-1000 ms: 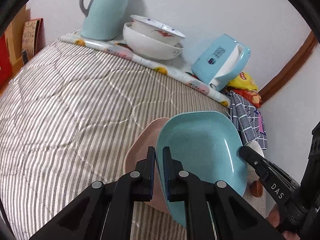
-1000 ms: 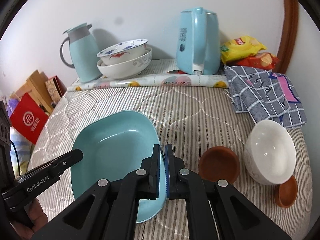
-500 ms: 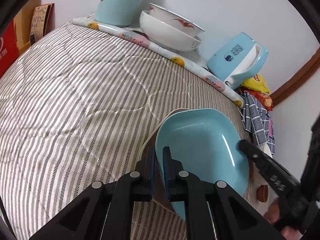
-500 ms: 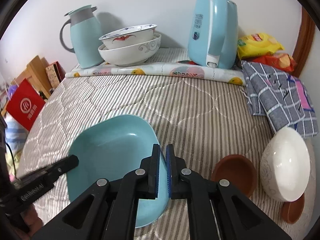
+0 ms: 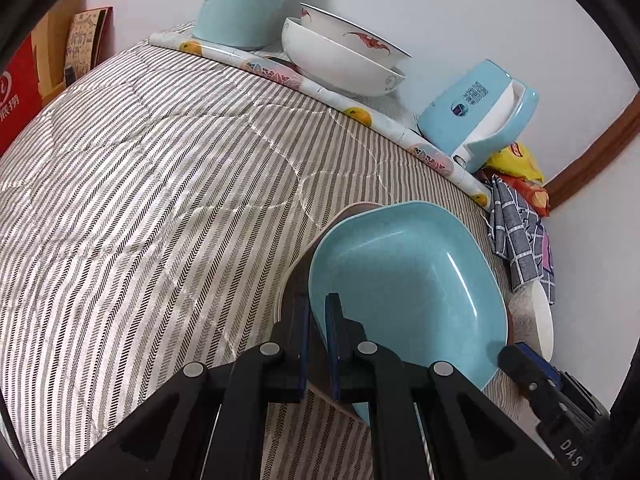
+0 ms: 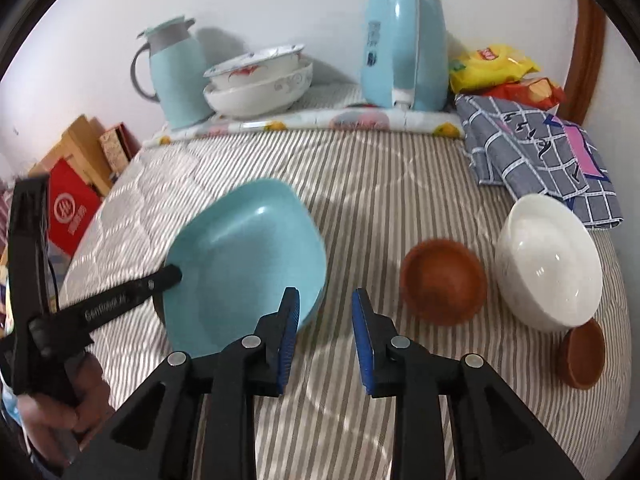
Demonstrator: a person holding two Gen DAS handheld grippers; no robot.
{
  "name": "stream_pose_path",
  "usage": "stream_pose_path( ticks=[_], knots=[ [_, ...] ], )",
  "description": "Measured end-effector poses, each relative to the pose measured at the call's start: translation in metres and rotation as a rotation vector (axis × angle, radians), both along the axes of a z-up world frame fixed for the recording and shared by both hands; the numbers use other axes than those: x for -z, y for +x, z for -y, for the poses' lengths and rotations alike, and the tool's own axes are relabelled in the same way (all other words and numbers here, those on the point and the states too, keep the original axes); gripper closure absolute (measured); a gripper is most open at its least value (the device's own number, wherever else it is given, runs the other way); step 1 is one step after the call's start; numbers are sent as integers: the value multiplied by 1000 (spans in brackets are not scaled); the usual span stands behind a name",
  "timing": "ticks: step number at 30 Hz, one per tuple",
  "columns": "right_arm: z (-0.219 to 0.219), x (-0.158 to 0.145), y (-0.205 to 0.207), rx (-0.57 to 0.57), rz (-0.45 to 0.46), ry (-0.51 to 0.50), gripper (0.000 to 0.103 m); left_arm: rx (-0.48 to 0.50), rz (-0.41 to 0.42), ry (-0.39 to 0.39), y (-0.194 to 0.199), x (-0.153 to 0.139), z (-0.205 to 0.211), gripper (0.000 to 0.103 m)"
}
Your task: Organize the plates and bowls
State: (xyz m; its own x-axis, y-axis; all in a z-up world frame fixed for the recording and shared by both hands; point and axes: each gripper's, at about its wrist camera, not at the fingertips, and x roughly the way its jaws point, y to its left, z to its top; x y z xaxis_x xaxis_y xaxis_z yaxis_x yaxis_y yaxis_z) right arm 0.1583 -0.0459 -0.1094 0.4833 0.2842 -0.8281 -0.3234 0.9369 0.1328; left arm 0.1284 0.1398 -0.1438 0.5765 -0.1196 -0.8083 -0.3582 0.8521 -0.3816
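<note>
My left claw (image 5: 316, 322) is clamped on the near rim of the teal plate (image 5: 404, 280), one finger inside the dish and one under it, low in the centre of the left wrist view. A tan plate (image 5: 352, 210) sits directly beneath it, only its edge showing. The teal plate holds nothing. My right claw (image 6: 325, 334) stands apart, gripping nothing, its blue pads (image 6: 290, 330) just beside the plate's right edge at lower centre of the right wrist view.

On the left tool's arm, in the right wrist view, I read a partly blurred "GenRobot" (image 6: 108, 304); on the other tool, bottom right of the left view, "DAS" (image 5: 570, 453).

Right of the right claw on the striped bed cover (image 6: 380, 184) sit a brown bowl (image 6: 442, 280), a white bowl (image 6: 548, 268) tilted toward me, and a small brown bowl (image 6: 584, 356) touching its base; all three are empty.

Toward the top of the frame, two white patterned bowls (image 6: 260, 84) are nested, between a teal thermos jug (image 6: 176, 76) and a teal kettle (image 6: 404, 48) whose label I cannot read. A yellow snack bag (image 6: 492, 66) and a checked cloth (image 6: 536, 152) lie at upper right. A red box (image 6: 70, 210) with white characters sits at far left.
</note>
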Motion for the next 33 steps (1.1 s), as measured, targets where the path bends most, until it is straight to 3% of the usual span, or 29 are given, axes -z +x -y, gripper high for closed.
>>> stream_pose_path(
  ticks=[2, 5, 11, 16, 21, 26, 33],
  knots=[
    [-4, 4, 0, -8, -7, 5, 89, 9, 6, 6, -2, -2, 1, 94],
    [-9, 7, 3, 4, 6, 3, 92, 31, 19, 3, -6, -7, 1, 84],
    [-16, 10, 20, 26, 14, -14, 92, 49, 37, 31, -10, -14, 0, 78],
    [-12, 6, 20, 29, 17, -6, 92, 27, 43, 62, -12, -21, -2, 64],
    [4, -3, 10, 42, 39, 10, 84, 29, 52, 64, -14, -28, 4, 61],
    [32, -11, -2, 80, 62, 18, 65, 63, 61, 83, -16, -35, 24, 61],
    [80, -21, -22, 146, 103, 15, 58, 98, 83, 101, -16, -48, 55, 61]
  ],
)
